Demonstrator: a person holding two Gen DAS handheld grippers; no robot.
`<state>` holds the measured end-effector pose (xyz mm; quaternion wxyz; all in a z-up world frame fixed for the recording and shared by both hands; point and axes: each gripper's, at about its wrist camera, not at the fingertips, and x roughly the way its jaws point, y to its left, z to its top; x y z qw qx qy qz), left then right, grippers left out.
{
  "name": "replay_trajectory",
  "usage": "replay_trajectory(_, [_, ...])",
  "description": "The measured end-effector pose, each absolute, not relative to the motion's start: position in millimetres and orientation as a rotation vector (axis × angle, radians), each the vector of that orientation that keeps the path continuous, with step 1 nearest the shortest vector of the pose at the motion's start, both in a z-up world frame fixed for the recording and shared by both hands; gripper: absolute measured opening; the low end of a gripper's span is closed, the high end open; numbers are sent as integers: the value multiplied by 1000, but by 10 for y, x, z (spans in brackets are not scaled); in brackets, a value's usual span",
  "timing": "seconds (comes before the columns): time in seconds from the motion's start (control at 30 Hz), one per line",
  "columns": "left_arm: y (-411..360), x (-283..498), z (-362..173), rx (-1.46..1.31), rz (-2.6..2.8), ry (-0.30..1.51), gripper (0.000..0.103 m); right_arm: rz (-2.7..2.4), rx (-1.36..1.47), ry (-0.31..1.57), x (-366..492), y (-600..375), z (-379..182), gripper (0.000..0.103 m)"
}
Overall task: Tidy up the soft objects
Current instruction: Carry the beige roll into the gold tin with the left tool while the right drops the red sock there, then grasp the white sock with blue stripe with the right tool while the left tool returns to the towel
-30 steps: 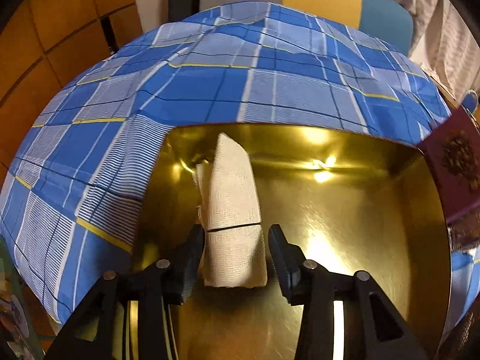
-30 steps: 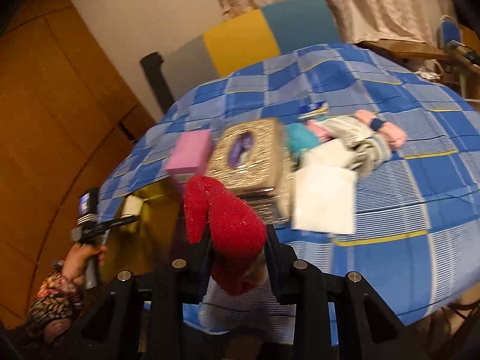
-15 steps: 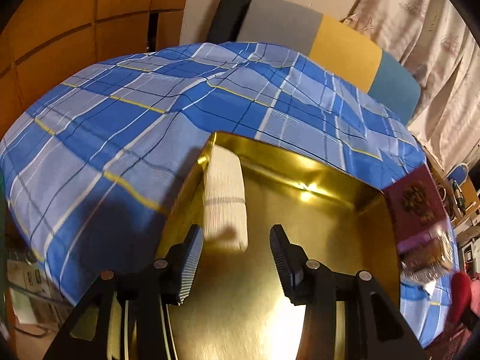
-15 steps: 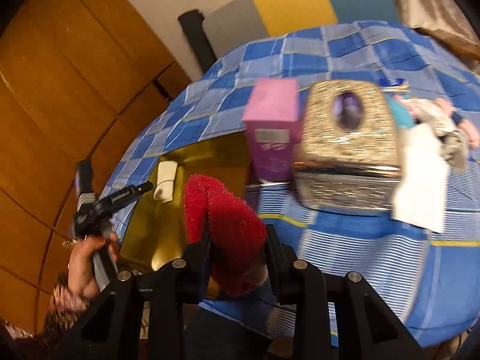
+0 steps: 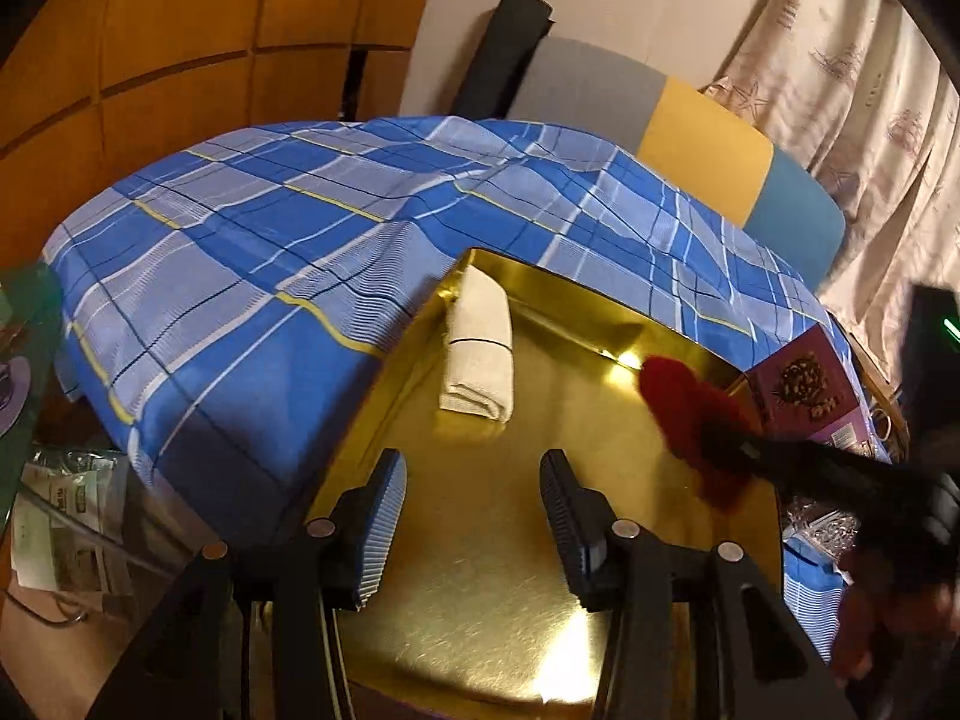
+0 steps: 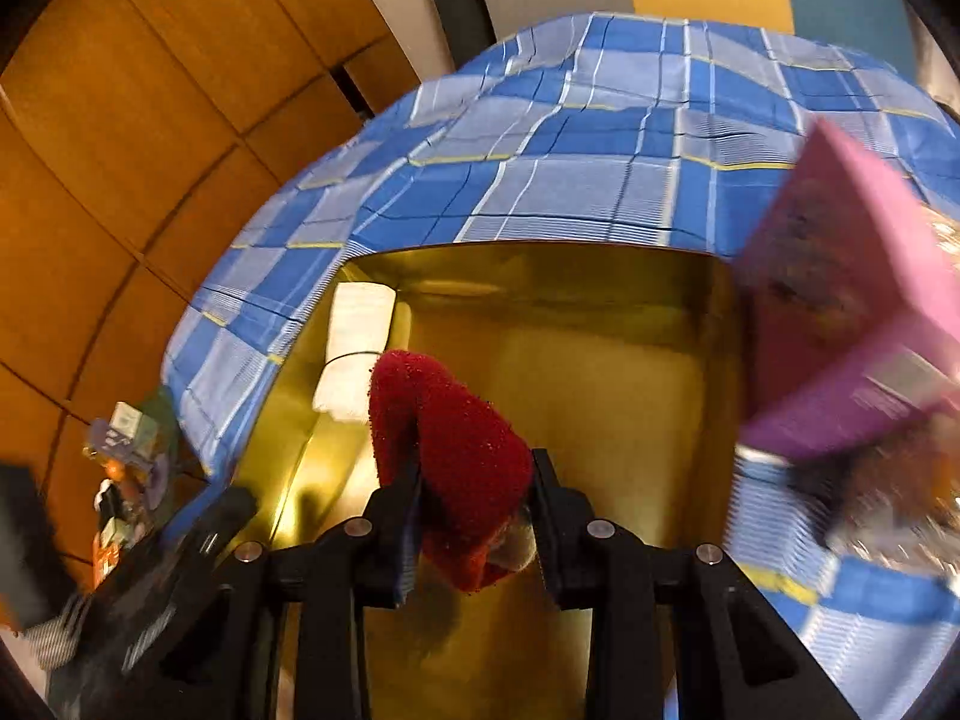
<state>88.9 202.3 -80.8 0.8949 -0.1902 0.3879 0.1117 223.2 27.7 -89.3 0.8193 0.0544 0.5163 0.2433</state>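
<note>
1. While the left gripper (image 5: pixel 474 495) hangs over the gold tray (image 5: pixel 480 588), its jaws are spread wide with nothing between them.
2. Folded cream cloth (image 5: pixel 480 354) lies flat in the tray's far left corner, upper middle of the left wrist view, well clear of those fingers.
3. Right gripper (image 6: pixel 474 507) is clamped tight on a fuzzy red sock (image 6: pixel 456 456), which bulges up out of the jaws at the center of the right wrist view, above the tray floor.
4. Same sock shows at the right of the left wrist view, over the tray's right side.
5. Purple box (image 6: pixel 852 324) sits just beside the tray's right edge, pretty blurry.
6. Everything's on a blue plaid cloth (image 5: pixel 252 276).
</note>
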Motion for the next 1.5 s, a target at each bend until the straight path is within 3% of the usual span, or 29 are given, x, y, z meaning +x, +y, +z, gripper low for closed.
replay_trajectory(0.33, [2097,881,-883,-438,242,811,47,422,233,1123,2782,789,-1109,36])
replay_trajectory(0.5, [2245,842,-905,-491,277,802,47,367,257,1108,2886,852,-1148,60])
replay_trajectory(1.1, [1988,820,-884,-491,184,778,47,500,62,922,1927,285,-454,64])
replay_trajectory(1.5, [1290,802,-829,-352,-28,789,48,352,36,775,1238,-901,-182,67])
